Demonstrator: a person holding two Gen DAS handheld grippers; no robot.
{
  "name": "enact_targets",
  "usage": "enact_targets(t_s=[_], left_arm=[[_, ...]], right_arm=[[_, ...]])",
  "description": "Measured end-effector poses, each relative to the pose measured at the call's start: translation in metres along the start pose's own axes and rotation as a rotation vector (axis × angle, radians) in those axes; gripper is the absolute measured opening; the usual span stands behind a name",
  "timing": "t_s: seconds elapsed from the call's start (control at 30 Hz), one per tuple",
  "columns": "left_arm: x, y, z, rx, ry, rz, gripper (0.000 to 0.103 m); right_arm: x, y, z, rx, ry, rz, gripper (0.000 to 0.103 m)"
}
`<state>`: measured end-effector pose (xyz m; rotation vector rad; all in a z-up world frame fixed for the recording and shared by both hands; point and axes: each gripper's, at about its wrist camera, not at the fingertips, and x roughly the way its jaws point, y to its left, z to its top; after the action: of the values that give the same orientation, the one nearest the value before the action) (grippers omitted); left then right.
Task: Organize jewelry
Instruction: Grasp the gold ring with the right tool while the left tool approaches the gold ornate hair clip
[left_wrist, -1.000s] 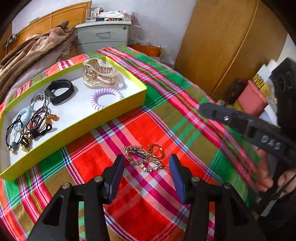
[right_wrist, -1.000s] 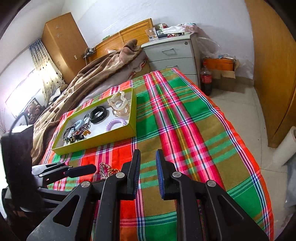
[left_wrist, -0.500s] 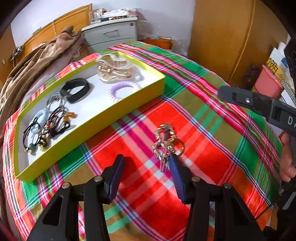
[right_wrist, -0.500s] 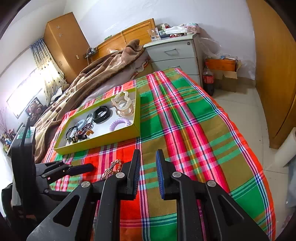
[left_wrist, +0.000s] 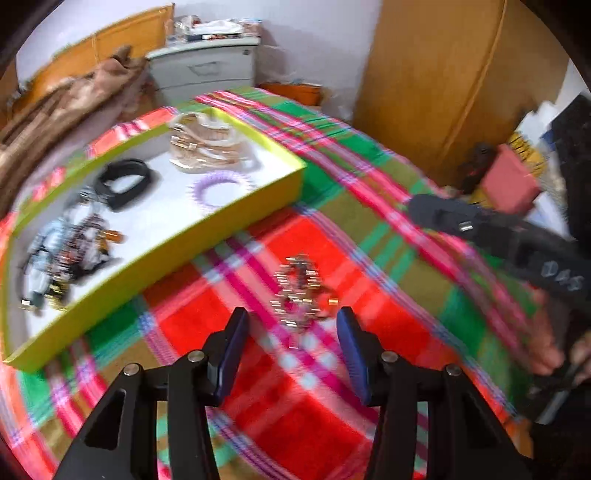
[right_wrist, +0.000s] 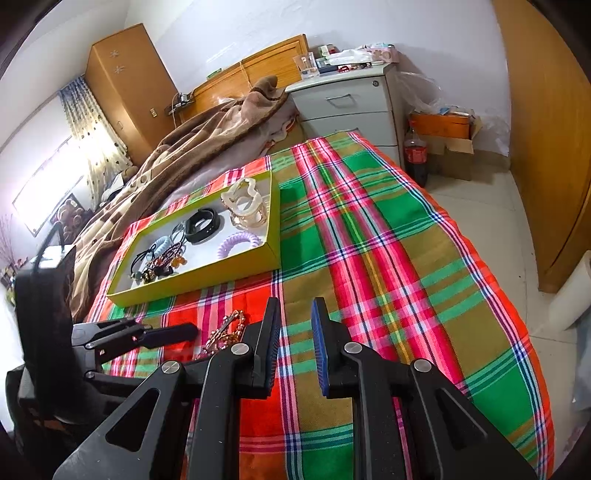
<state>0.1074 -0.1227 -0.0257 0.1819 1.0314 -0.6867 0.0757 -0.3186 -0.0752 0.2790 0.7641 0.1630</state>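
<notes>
A gold chain bracelet (left_wrist: 301, 293) lies on the plaid cloth, just ahead of my open, empty left gripper (left_wrist: 291, 341); the left wrist view is motion-blurred. The bracelet also shows in the right wrist view (right_wrist: 225, 330), beside the left gripper (right_wrist: 166, 332). A yellow-green tray (left_wrist: 207, 236) with a white floor holds a cream hair claw (left_wrist: 201, 146), a purple coil tie (left_wrist: 219, 190), a black band (left_wrist: 123, 181) and several beaded ties (left_wrist: 70, 254). My right gripper (right_wrist: 293, 341) is open and empty, low over the cloth to the right of the bracelet.
The plaid cloth (right_wrist: 388, 258) covers the bed end. A brown blanket (right_wrist: 192, 144) lies behind the tray (right_wrist: 199, 275). A grey drawer cabinet (right_wrist: 351, 103) and wooden wardrobe doors (right_wrist: 546, 129) stand beyond; a cola bottle (right_wrist: 415, 155) is on the floor.
My left gripper has swung so the bracelet now sits centred between its fingers instead of by the right finger. The right gripper has barely moved.
</notes>
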Motion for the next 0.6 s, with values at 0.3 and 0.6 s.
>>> enact_targets(t_s=[0.3, 0.6], left_arm=[[-0.030, 0.030, -0.008, -0.077, -0.058, 0.089, 0.051], [-0.043, 0.057, -0.017, -0.149, -0.078, 0.106, 0.051]], right_arm=[[0.016, 0.014, -0.007, -0.075, 0.063, 0.039, 0.018], [0.040, 0.057, -0.024, -0.242, 0.129, 0.094, 0.046]])
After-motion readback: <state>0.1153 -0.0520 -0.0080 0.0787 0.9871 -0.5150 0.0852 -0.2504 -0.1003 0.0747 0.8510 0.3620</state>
